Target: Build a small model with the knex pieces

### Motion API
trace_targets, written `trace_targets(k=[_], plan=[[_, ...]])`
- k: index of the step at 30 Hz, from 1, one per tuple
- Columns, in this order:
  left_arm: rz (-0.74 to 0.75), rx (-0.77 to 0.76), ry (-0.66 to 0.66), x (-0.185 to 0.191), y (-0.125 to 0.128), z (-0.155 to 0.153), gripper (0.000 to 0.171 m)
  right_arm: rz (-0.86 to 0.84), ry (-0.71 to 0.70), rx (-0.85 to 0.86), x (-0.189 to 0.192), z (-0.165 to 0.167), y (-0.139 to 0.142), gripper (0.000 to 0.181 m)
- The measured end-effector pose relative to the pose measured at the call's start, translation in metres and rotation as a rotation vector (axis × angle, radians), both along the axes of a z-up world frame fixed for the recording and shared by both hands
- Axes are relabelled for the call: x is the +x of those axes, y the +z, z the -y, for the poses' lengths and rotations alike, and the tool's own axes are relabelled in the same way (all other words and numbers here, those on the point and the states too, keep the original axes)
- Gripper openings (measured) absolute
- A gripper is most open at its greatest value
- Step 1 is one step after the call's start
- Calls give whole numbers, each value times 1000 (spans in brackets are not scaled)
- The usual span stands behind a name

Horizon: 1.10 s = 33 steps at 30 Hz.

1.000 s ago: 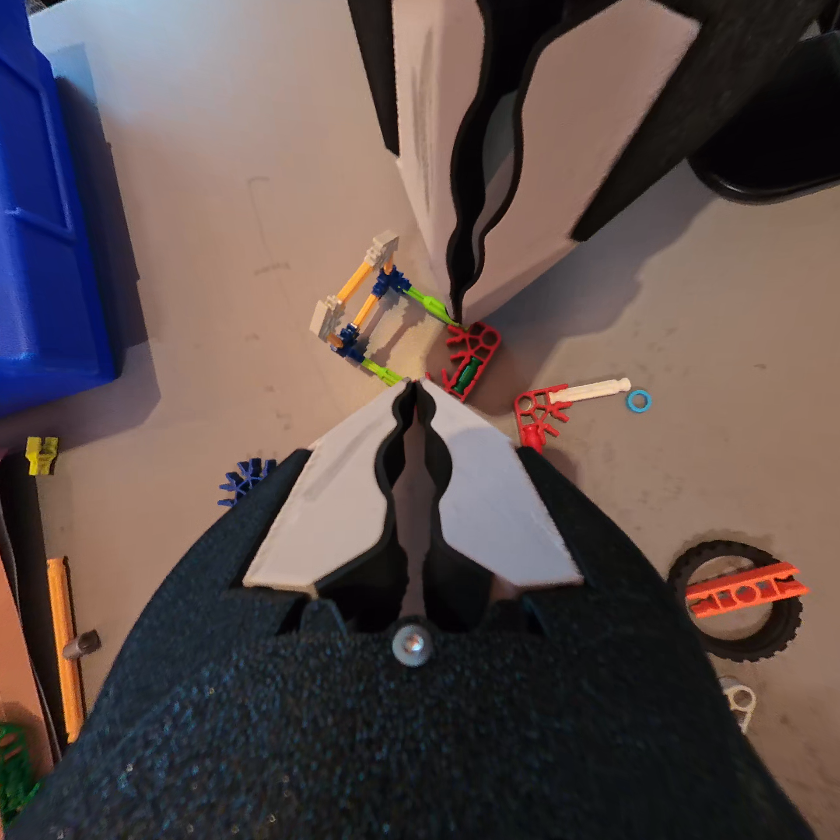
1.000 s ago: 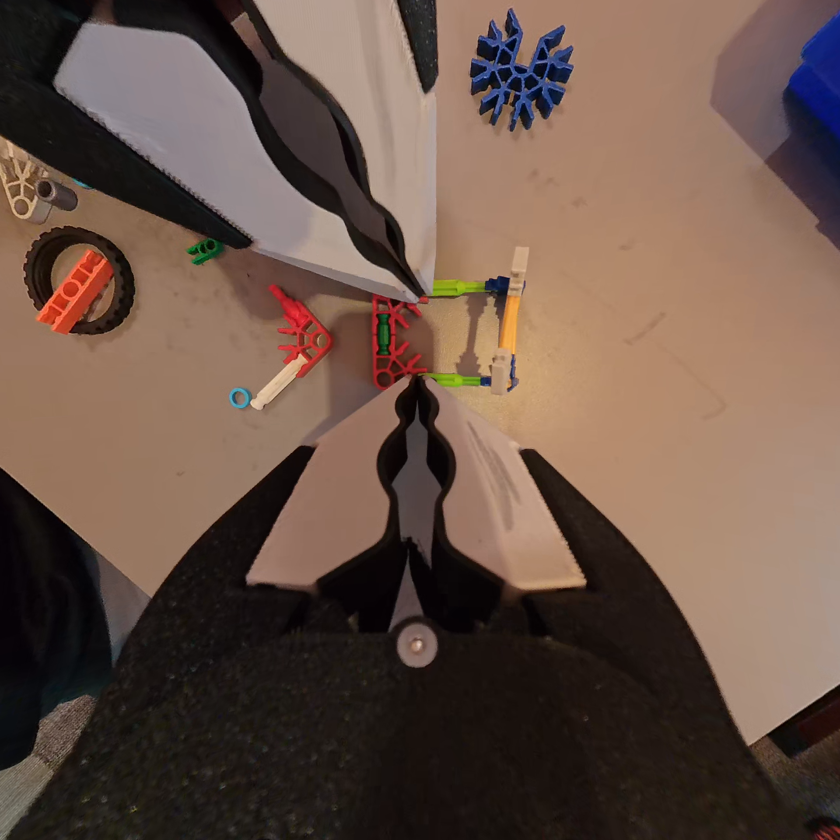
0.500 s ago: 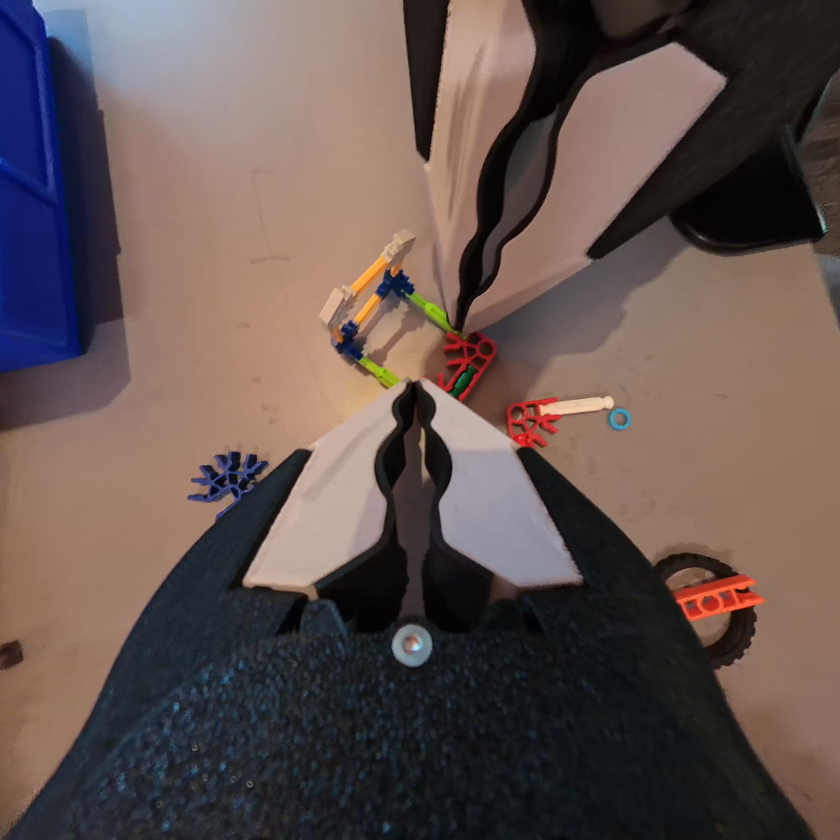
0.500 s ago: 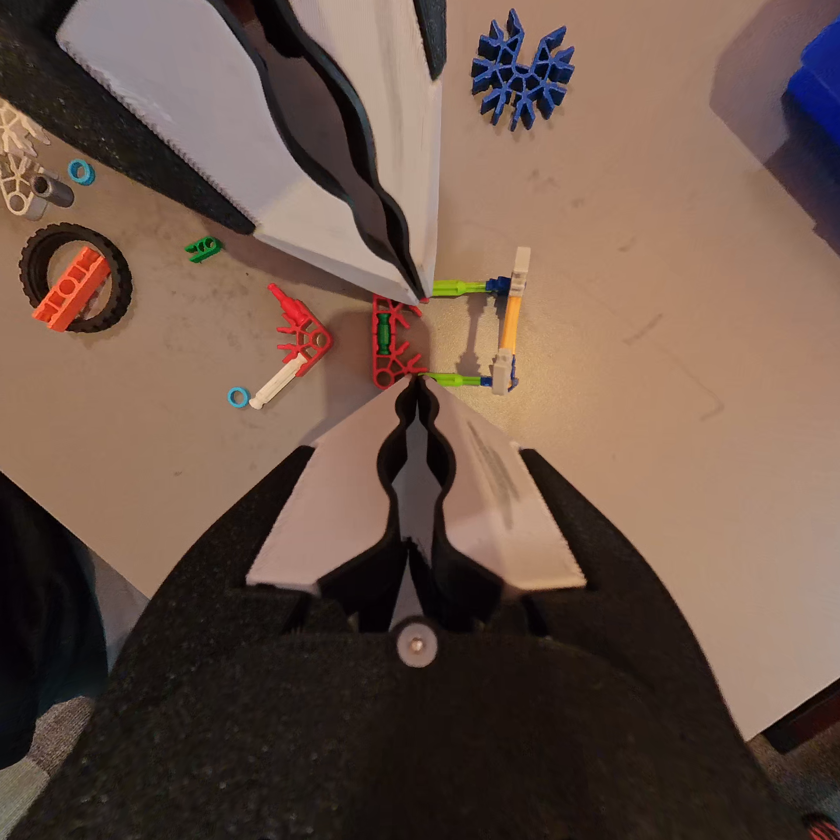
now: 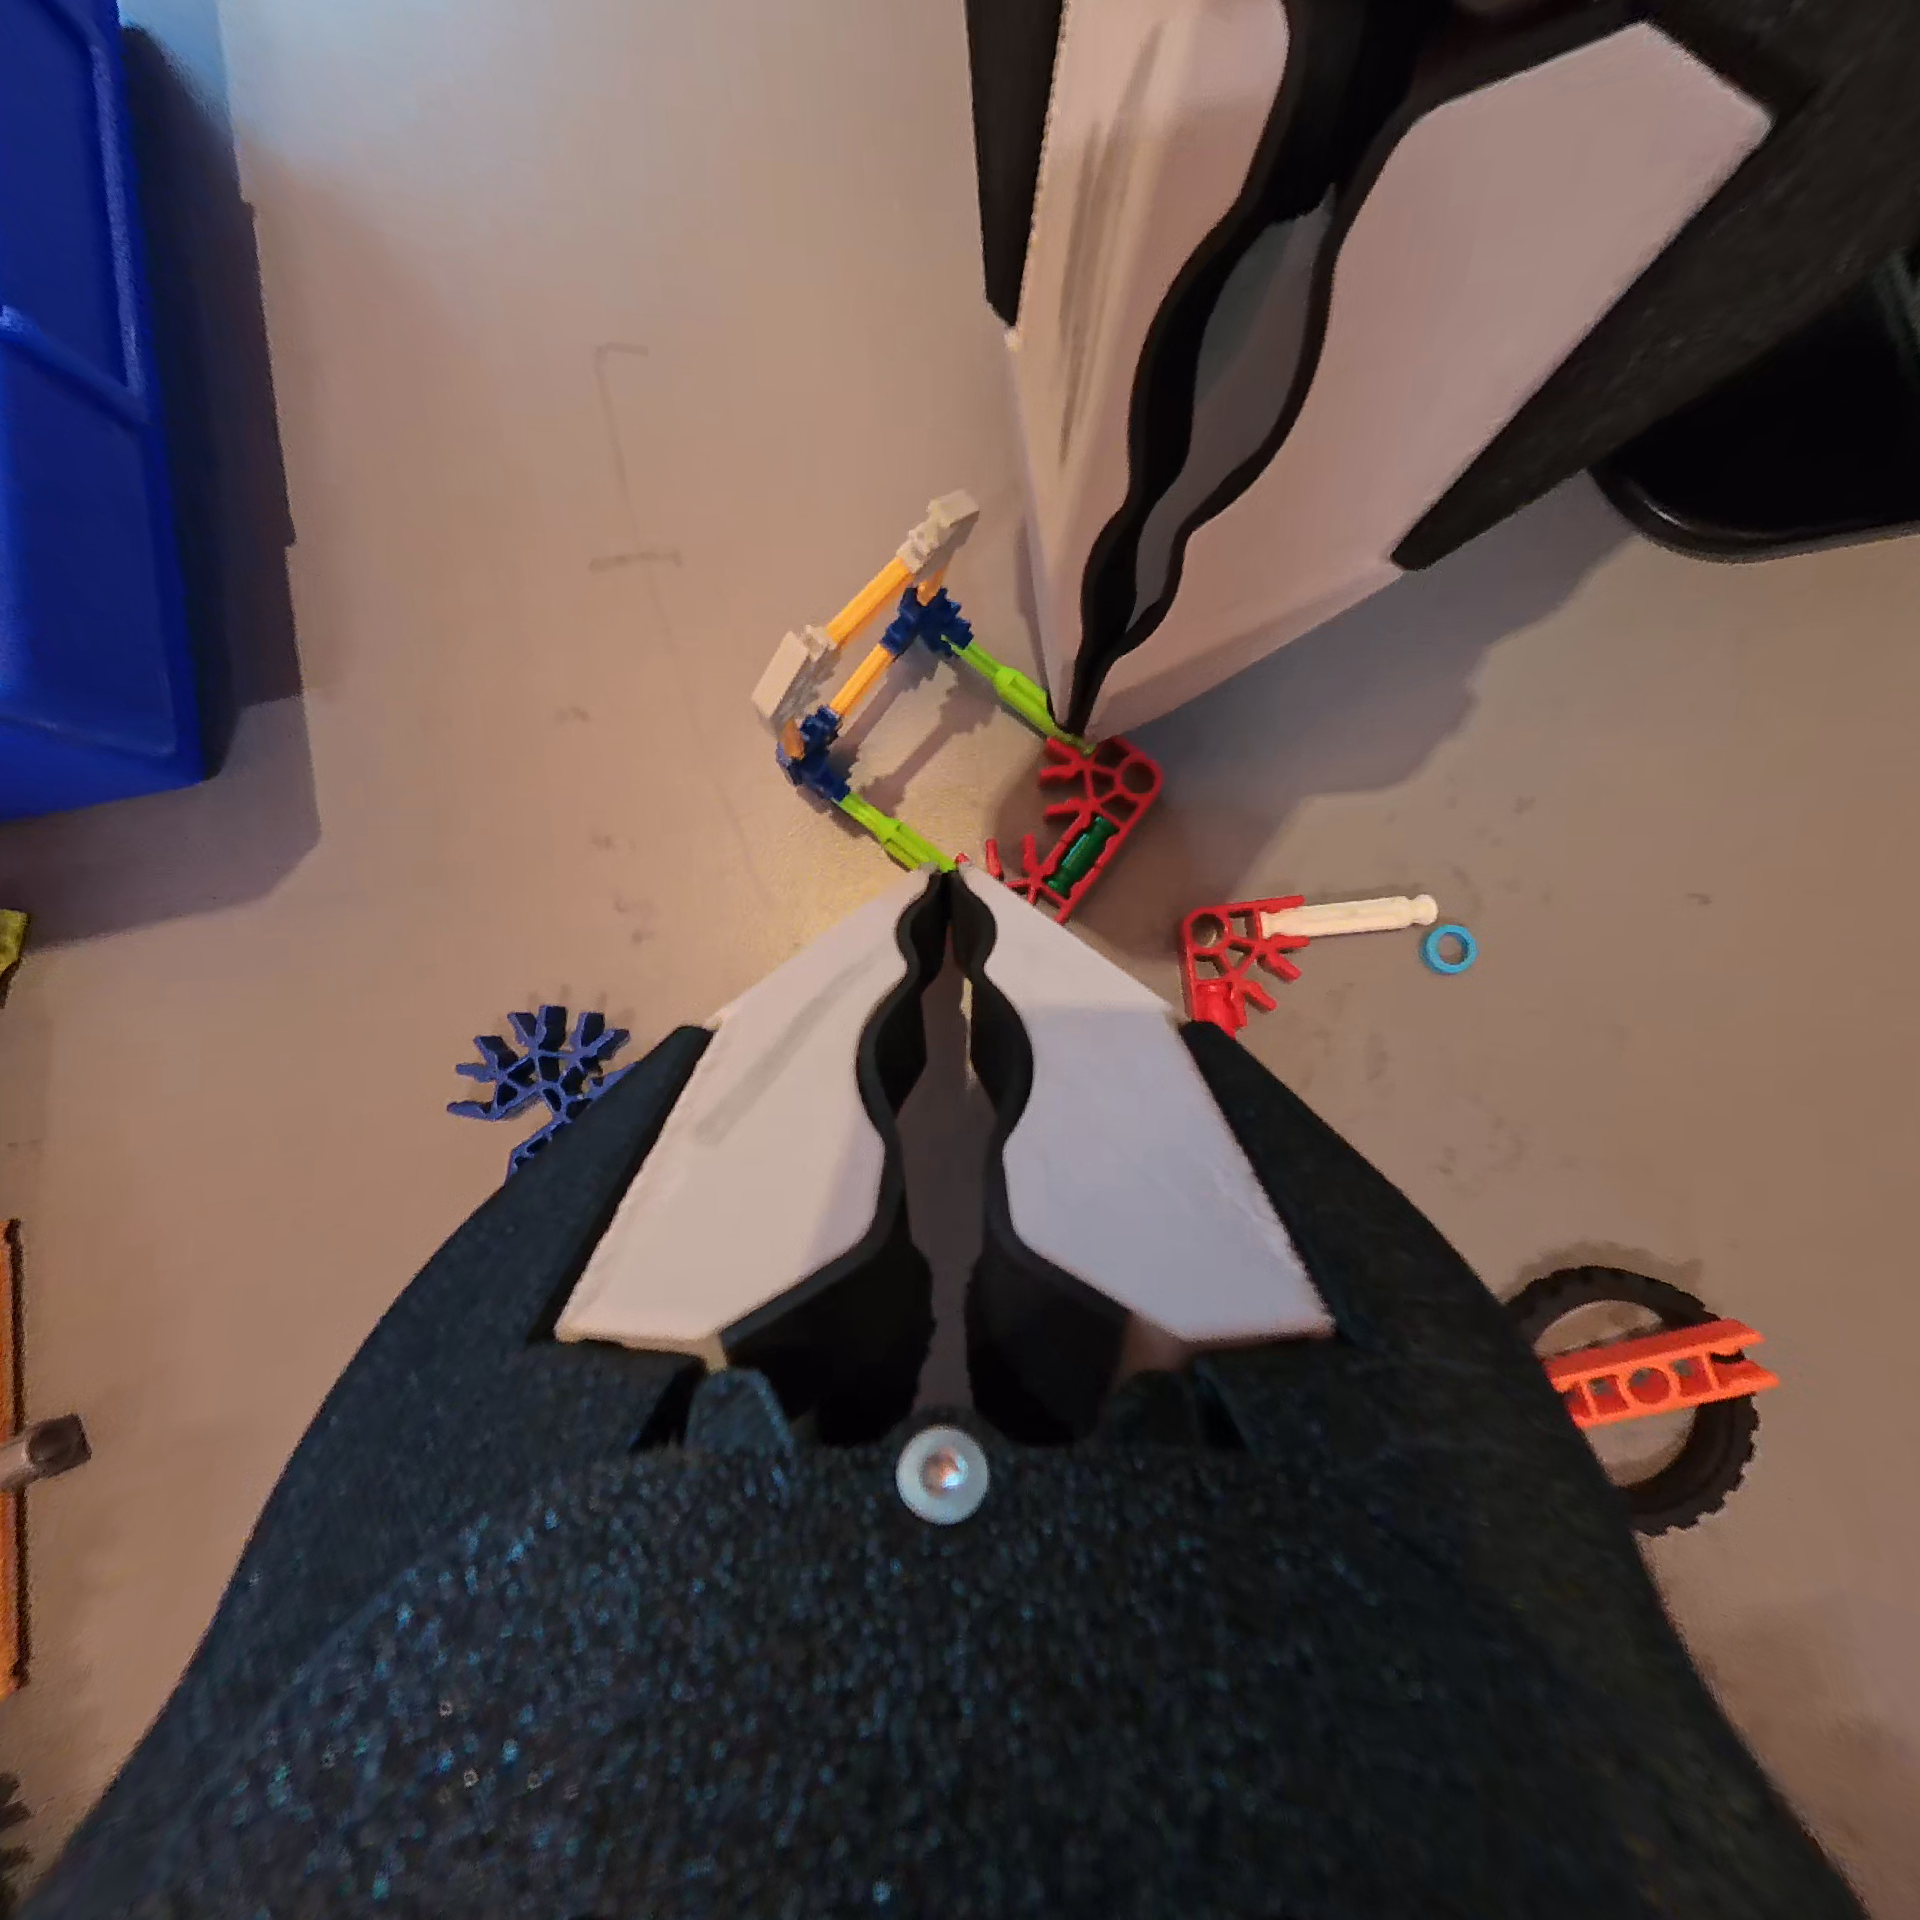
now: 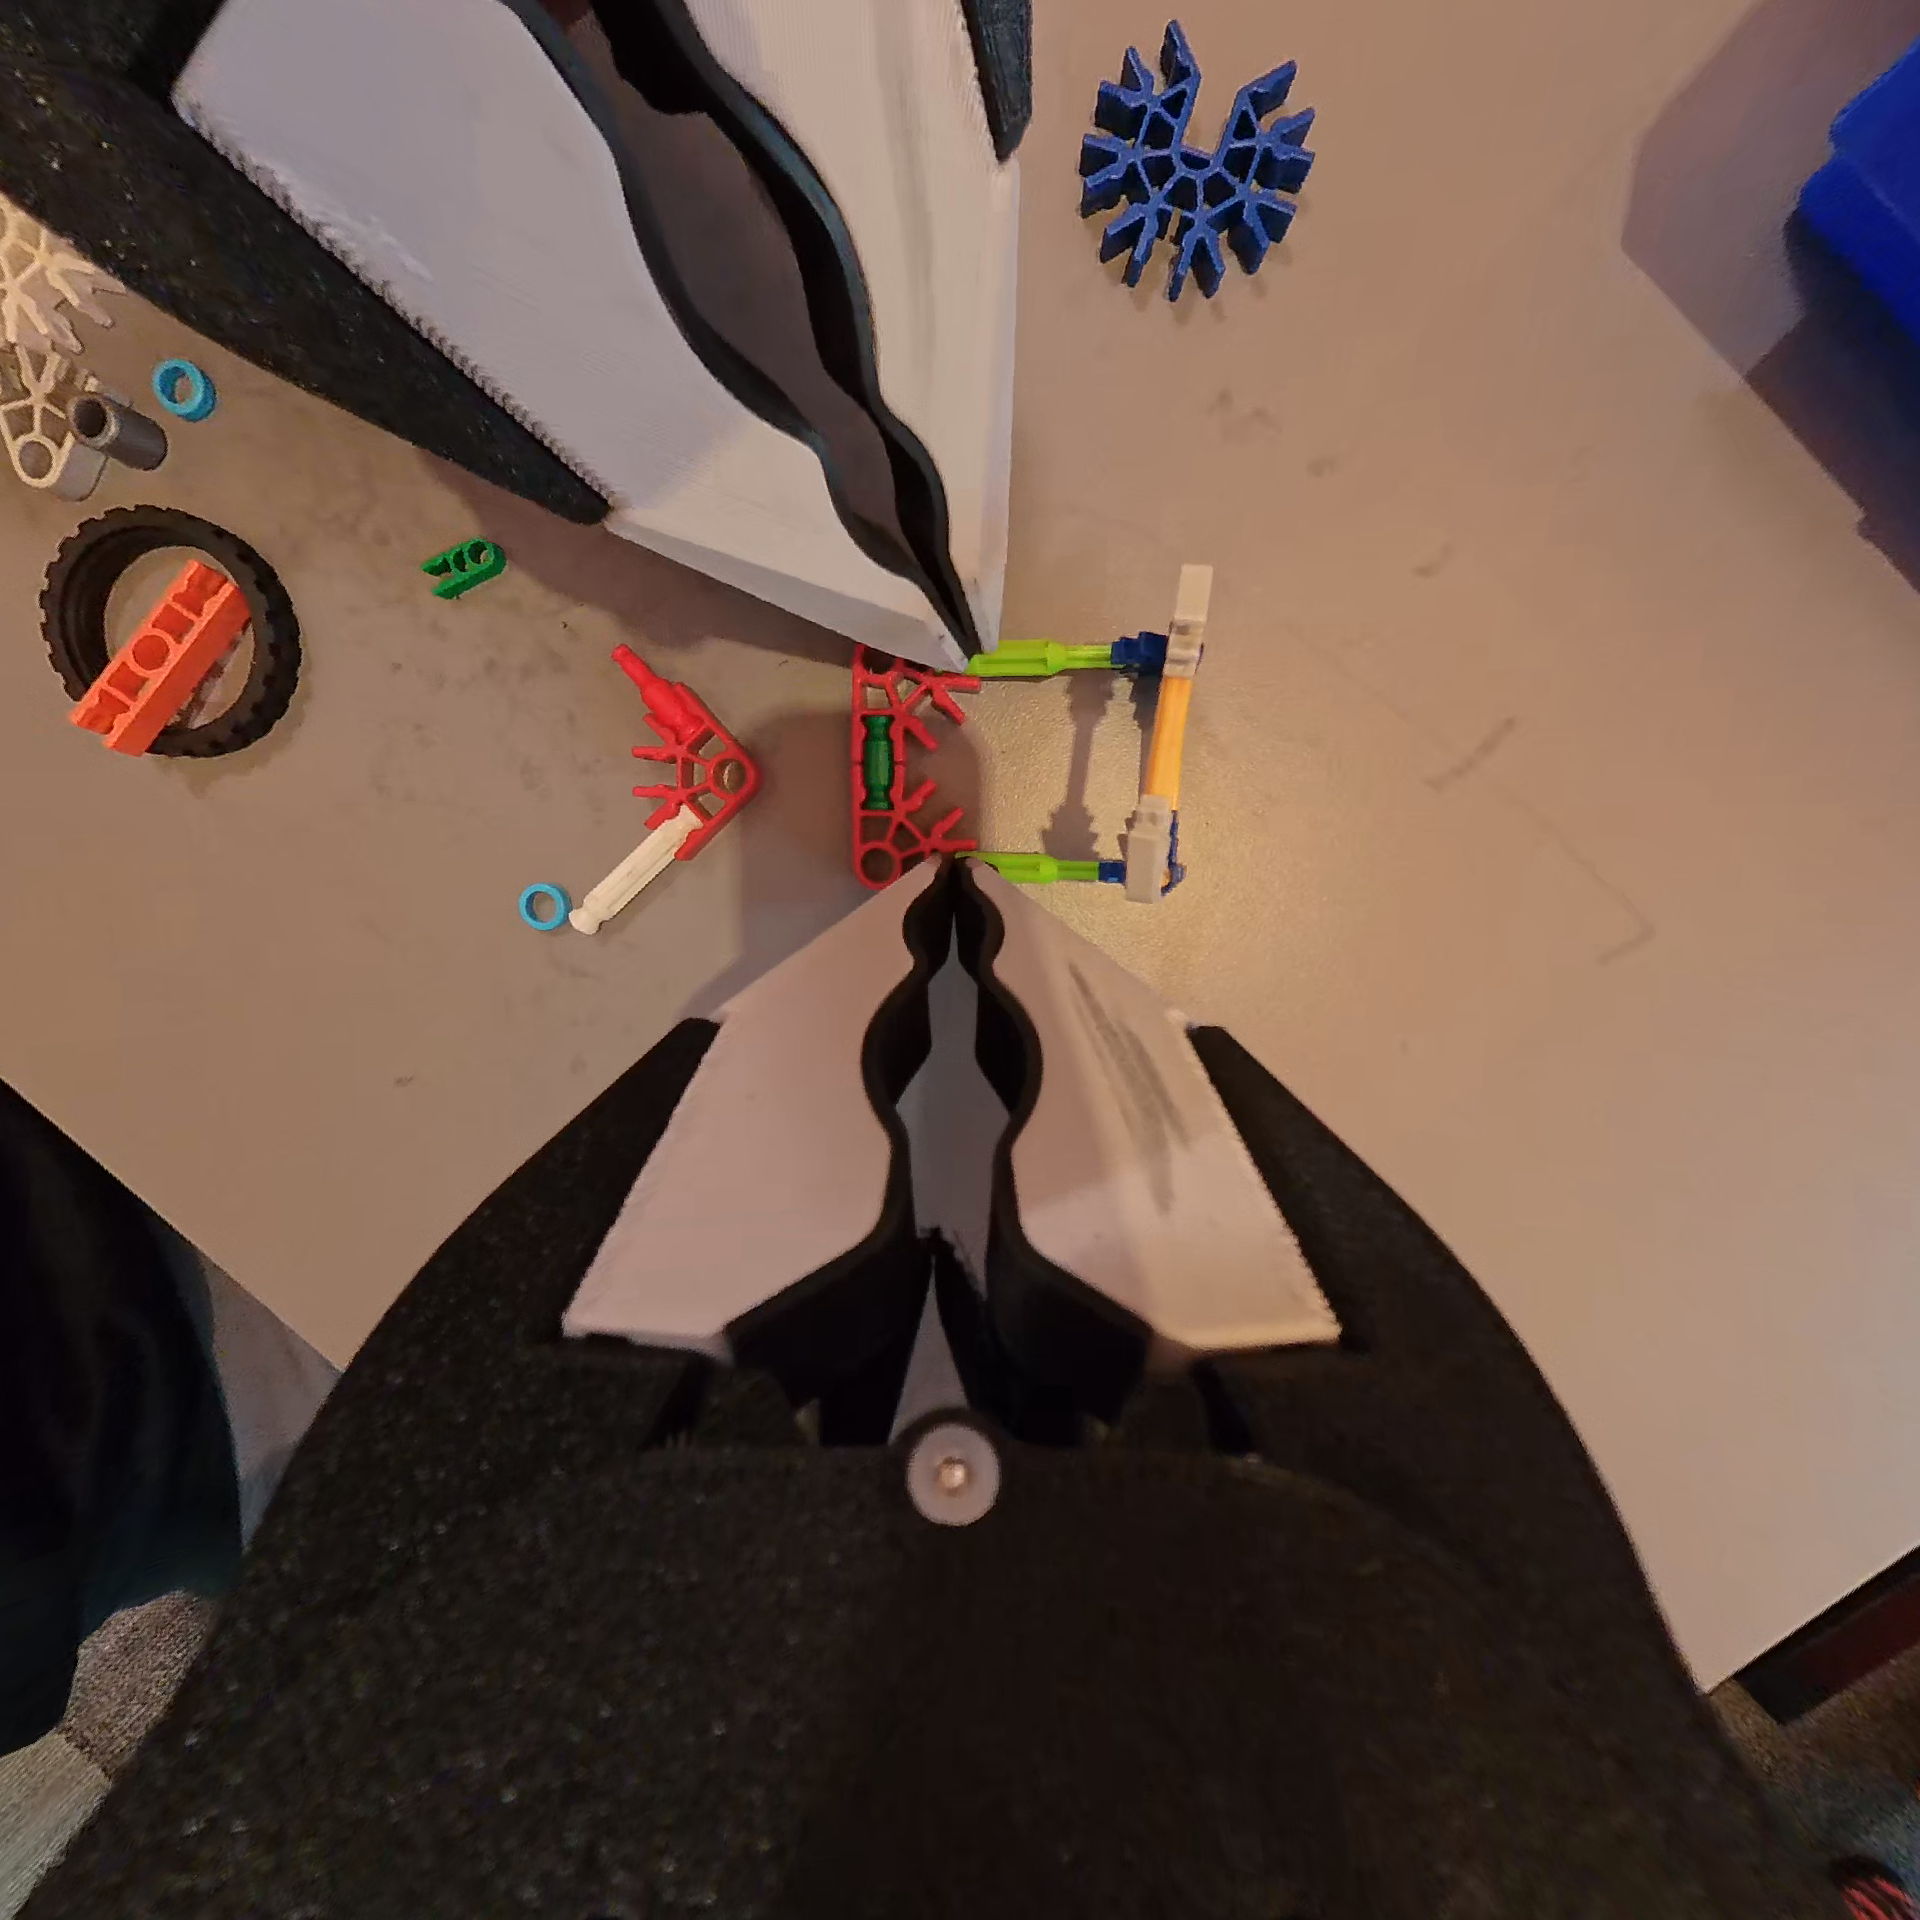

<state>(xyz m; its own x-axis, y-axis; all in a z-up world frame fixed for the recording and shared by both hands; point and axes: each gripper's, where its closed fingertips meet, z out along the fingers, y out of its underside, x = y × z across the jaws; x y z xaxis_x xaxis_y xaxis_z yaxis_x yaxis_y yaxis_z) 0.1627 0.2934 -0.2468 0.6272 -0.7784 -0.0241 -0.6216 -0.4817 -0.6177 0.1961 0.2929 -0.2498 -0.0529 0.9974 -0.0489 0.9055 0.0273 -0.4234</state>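
1. The desk (image 5: 416, 416) is carrying everything. A blue bin (image 5: 83, 416) is sitting at 9 o'clock in the left wrist view, well apart from the work.
2. The left gripper (image 5: 945, 881) is reaching in from 6 o'clock of its own view and sloping down toward the desk. Its jaws are pressing together and appear to be pinching the tip of the first lime rod (image 5: 894, 831).
3. The right gripper (image 6: 951, 871) is coming in likewise from 6 o'clock of its own view. Its jaws are closing to a slit on the end of the second lime rod (image 6: 1029, 864). In that view the left gripper is slanting in from 11 o'clock, so the two sets of tips are standing near each other.
4. The rod frame (image 6: 1164, 727) is already joined: orange rods, blue and grey connectors and both lime rods are forming three sides of a square, which is lying at 3 o'clock from the tips.
5. The red connector pair (image 6: 894, 769), linked by a short dark green rod, is lying just beside the free lime ends on the open side. Whether either end is seated in it, I cannot tell.
6. Loose parts are lying around:
   - a blue snowflake connector (image 6: 1195, 166) at 1 o'clock;
   - a black tyre (image 6: 62, 623) at 9 o'clock, with an orange piece across it;
   - a red connector with a white rod (image 6: 696, 774) just left of the pair;
   - a green clip (image 6: 464, 568);
   - a blue ring (image 6: 543, 906).
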Motion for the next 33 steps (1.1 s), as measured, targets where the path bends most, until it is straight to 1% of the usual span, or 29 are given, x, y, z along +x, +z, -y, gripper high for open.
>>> trace_targets(k=[7,16,25,28,33], plan=[[-57,14,9,-1,-2,0,0,21,7,19,0,0,0,0],[-62,-5,23,0,-3,0,0,44,15,8,0,0,0,0],[-67,8,63,2,-3,-7,0,11,-13,-5,0,1,-1,0],[-45,6,73,3,-2,-12,0,0,-20,-14,0,2,0,0],[-47,25,82,3,-2,-9,0,-78,-60,64,1,5,5,0]])
